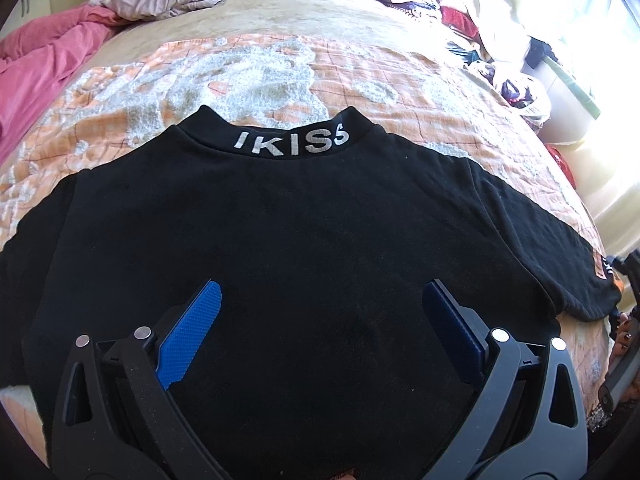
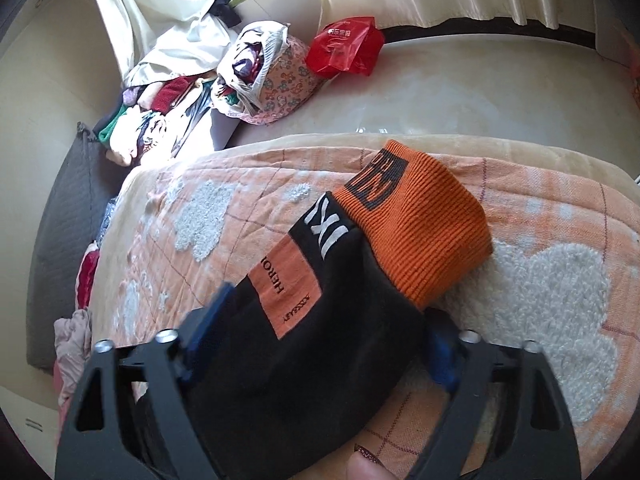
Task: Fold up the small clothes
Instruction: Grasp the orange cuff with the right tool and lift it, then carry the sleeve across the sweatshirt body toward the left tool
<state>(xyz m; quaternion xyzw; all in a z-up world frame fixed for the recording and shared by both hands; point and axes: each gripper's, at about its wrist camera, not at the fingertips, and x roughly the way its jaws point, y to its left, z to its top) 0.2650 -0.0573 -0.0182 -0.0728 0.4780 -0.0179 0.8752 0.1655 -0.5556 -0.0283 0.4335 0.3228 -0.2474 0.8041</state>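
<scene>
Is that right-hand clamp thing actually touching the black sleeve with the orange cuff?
Cannot tell. In the right wrist view the sleeve lies between the open fingers of the right gripper, but neither contact nor a gap shows plainly.

— Counted on the bed point(image 1: 360, 76)?
— One black sweater point(image 1: 304, 240), two sleeves, one orange cuff point(image 2: 424, 236) seen.
— Tongs?
— Two: left tongs point(image 1: 320, 320) spread wide, right tongs point(image 2: 320, 328) parted around a sleeve.
— Beyond?
— One red bag point(image 2: 346, 46), one pink blanket point(image 1: 44, 64), one heap of clothes point(image 2: 168, 120).
</scene>
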